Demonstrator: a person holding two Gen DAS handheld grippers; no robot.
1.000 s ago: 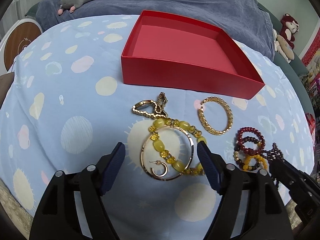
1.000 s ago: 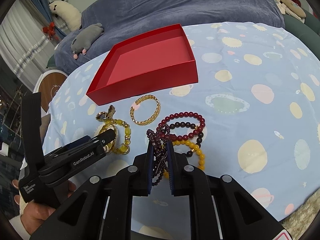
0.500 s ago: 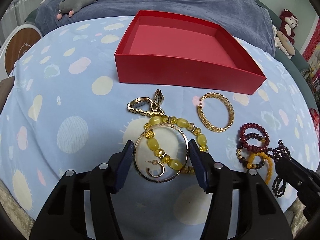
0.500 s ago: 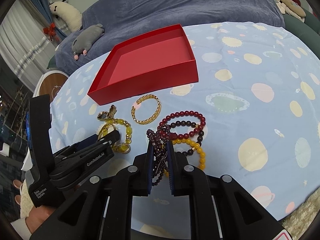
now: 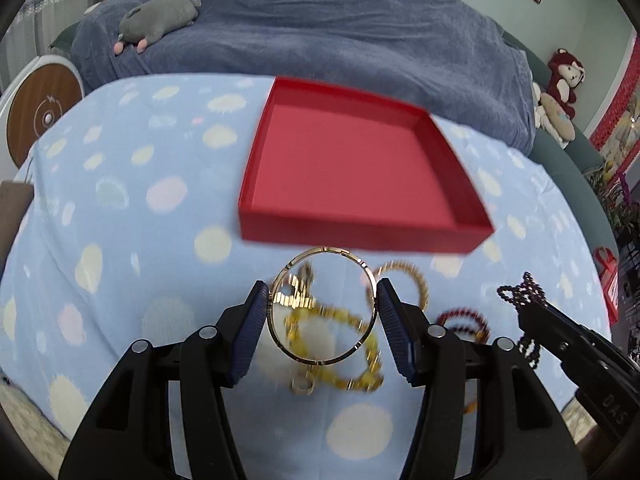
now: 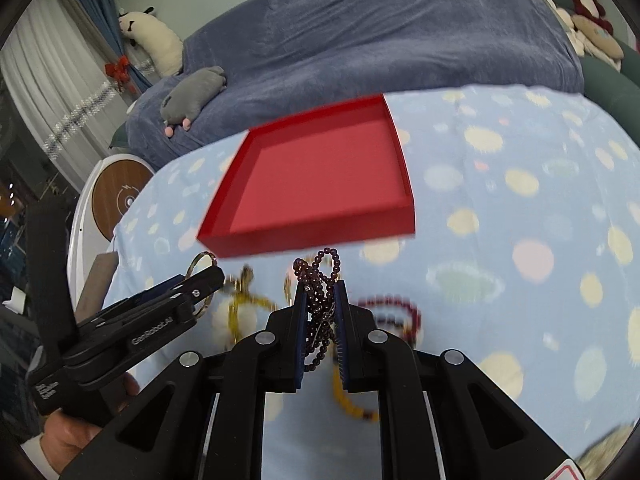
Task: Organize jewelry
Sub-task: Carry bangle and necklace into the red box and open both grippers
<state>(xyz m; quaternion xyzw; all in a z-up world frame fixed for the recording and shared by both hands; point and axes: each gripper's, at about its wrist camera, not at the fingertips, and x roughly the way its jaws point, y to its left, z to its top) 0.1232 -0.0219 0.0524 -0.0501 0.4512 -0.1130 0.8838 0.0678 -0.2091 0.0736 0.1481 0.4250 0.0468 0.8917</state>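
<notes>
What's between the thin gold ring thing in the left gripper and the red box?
In the left wrist view, only spotted blue cloth shows between the thin gold bangle and the red box.

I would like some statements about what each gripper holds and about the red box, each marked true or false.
1. The left gripper holds a thin gold bangle between its fingers. True.
2. The right gripper is open and holds nothing. False: it is shut on a dark beaded bracelet.
3. The red box already contains jewelry. False: its inside looks bare.
4. A yellow beaded bracelet lies on the spotted cloth, outside the box. True.
5. The gold bangle rests flat on the cloth. False: it is lifted, clamped at its two sides.
</notes>
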